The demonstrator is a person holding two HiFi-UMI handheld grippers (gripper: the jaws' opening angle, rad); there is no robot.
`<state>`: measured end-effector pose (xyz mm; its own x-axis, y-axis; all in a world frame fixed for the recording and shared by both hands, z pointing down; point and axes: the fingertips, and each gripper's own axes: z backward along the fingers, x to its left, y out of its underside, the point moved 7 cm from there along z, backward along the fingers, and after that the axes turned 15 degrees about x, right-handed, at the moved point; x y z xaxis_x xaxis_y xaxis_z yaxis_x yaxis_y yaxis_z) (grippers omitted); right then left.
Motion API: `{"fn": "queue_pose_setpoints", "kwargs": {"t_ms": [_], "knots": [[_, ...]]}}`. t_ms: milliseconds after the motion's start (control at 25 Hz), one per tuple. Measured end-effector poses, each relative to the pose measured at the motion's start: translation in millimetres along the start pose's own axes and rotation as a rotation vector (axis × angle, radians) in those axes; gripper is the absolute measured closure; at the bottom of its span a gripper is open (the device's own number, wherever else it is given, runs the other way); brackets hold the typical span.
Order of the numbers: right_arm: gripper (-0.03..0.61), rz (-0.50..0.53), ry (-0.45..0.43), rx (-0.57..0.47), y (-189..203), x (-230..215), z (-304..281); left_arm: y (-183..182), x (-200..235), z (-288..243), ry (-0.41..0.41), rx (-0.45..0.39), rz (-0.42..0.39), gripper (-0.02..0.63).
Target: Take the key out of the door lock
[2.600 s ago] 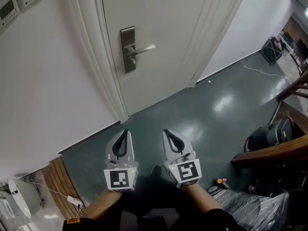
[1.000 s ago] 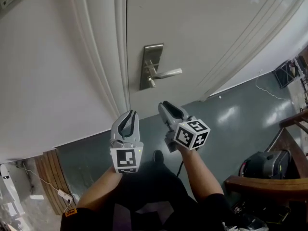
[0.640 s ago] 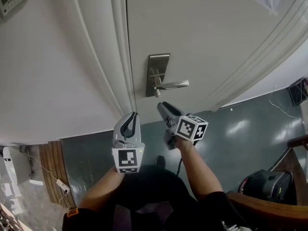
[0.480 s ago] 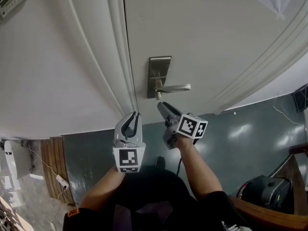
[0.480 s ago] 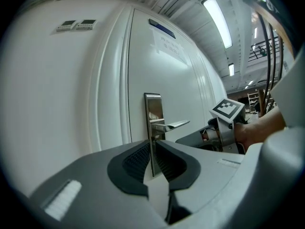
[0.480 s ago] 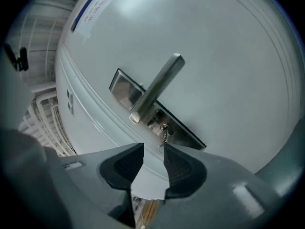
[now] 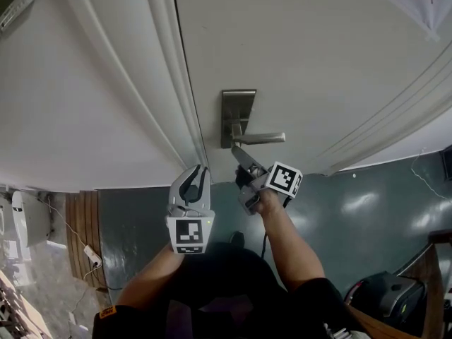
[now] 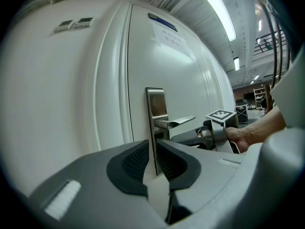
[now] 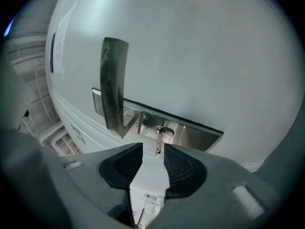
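A silver key sticks out of the keyhole in the steel lock plate, below the lever handle. In the right gripper view my right gripper is just short of the key, its jaws opening. The key's end lies ahead of the gap, and no pad touches it. In the head view the right gripper points up at the bottom of the lock plate, under the lever handle; the key is hidden there. My left gripper hangs lower left of the plate, its tips together and holding nothing.
The white door frame runs just left of the lock plate. The dark green floor lies below. Wooden slats and a power strip are at lower left, and a dark bag sits at lower right.
The view has closed in on the door. My right gripper has risen from beside the left one up to the lock plate. The left gripper has kept its place.
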<state>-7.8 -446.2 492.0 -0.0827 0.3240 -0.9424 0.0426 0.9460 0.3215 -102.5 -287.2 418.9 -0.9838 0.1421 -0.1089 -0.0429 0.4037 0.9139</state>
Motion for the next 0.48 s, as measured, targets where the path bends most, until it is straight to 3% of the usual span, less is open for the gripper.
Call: {"fn": "queue_pose_setpoints", "kwargs": {"t_ms": [120, 240, 480], "knots": [[0.469, -0.039, -0.050, -0.015, -4.4, -5.0, -3.4, 0.7, 1.7, -0.3, -0.010, 0.004, 0.002, 0.548], [0.544, -0.065, -0.057, -0.022, -4.8, -10.2, -4.6, -0.1, 3.4, -0.6, -0.016, 0.004, 0.003, 0.548], [0.548, -0.084, -0.080, -0.026, -4.5, -14.0, -6.2, 0.4, 5.0, -1.0, -0.013, 0.004, 0.008, 0.548]]}}
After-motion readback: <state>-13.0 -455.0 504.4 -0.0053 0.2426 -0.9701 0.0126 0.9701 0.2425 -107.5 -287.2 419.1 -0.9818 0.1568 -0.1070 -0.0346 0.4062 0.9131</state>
